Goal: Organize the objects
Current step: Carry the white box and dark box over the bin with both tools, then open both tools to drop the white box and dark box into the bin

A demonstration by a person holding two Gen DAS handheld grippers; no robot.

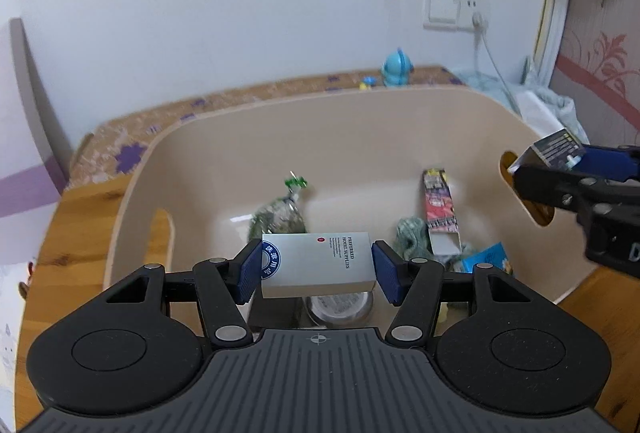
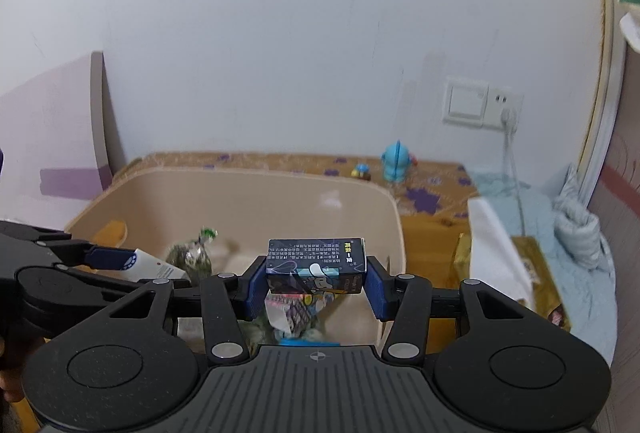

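L gripper [image 1: 318,265] is clamped on a silver-white box [image 1: 318,261] printed "PREFERRED HOTEL SUPPLIES", w/ a blue round logo at its left end. Blue pads [image 1: 250,271] press both short ends; box is held level above the inside of the beige plastic bin [image 1: 280,129], near its front wall.

R gripper [image 2: 316,279] is clamped on a small dark blue carton [image 2: 316,267] w/ a cartoon figure and fine print, pads on both ends. In the left wrist view it sits at the bin's right rim, just over the handle cutout [image 1: 528,193]; in its own view the carton hangs above the bin's interior, right-hand side.

In the bin, on the bottom: a clear bag of green stuff tied w/ a green twist [image 1: 280,217], a long red/multicolour box [image 1: 438,209] leaning toward the right, a greenish cloth-like lump [image 1: 412,237] (blurry, can't ID it), a light blue packet [image 1: 486,259], and a round metal tin [image 1: 340,307] under the held box.

Bin stands on a wooden table [image 1: 80,217] partly under a floral-print cover [image 1: 132,149]. Behind it, by the wall: a blue toy figure [image 1: 396,69] and a tiny toy [image 1: 88,83]. Wall switch + socket [image 1: 456,11] w/ a plug and white cable. Pale blue cloth [image 2: 560,233] and a gold box [image 2: 536,273] to the right.
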